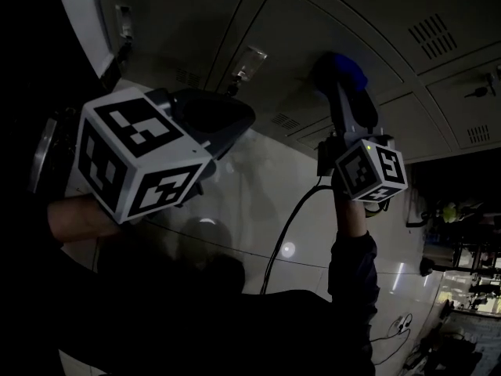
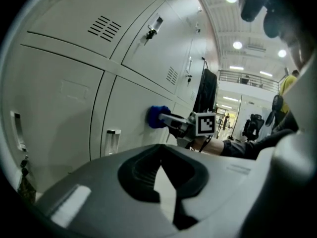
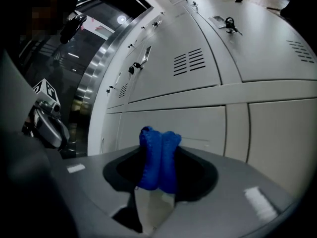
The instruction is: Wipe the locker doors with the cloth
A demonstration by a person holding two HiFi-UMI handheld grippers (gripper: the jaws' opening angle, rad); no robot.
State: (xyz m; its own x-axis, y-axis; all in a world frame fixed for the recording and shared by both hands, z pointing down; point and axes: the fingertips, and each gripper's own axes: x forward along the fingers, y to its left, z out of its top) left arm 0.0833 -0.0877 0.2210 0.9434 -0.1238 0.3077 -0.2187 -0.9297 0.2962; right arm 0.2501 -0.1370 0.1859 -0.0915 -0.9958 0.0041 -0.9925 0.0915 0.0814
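- Cloth: a blue, knit-textured wad bunched into two lobes. It stands upright in my right tongs, whose jaws are clamped on its lower part.
- Position: in the left gripper view, the free end of the cloth appears to touch the face of a pale locker door, just beside a small handle plate.
- Left tongs: the jaws are drawn together on nothing. I hold them off the lockers and well apart from the cloth.
- Handling, as I judge it: the cloth is light, soft and compressible. It should fold under pressure and drag across the smooth painted metal, so a shallow pinch at an edge could work loose.
- Hold: the best grip is deep across the bunched middle, as it is now. That leaves a padded lobe ahead of the jaw tips, so no hard part meets the door.
- Hazards: the vent slots and a projecting latch could snag the knit.
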